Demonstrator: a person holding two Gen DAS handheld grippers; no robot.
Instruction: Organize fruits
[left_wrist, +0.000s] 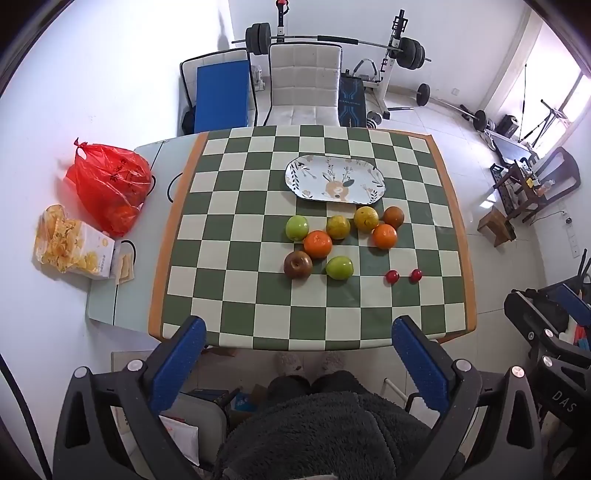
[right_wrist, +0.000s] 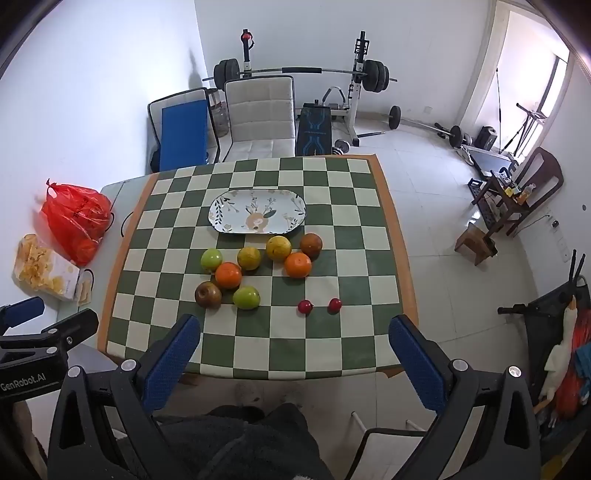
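**Both claws wide, fruit untouched**

Left gripper (left_wrist: 299, 332) hangs above the near table edge, at the bottom of its frame, jaws spread wide and holding nothing. The right gripper (right_wrist: 293, 330) does the same, just as wide and just as empty.

All the fruit sits loose on the checkered cloth (left_wrist: 258, 317), mid-frame. The plate (left_wrist: 334, 179) lies just beyond it, toward the top, with nothing on it. Nearest the plate is a row of a green apple (left_wrist: 296, 228), two yellowish fruits and a brownish one. Two oranges sit below that row, one (left_wrist: 317, 243) touching or nearly touching its neighbours. Lower still are a brown apple (left_wrist: 297, 264) and a second green apple (left_wrist: 339, 267). Two small red fruits (left_wrist: 403, 276) lie apart at lower right.

My guess is the plate is where they go, and nothing has started. The risks are plain. Round fruit packed this close will roll if a finger nudges a neighbour on the way in. The small red ones could skid off the right edge. A hard squeeze may bruise an apple.
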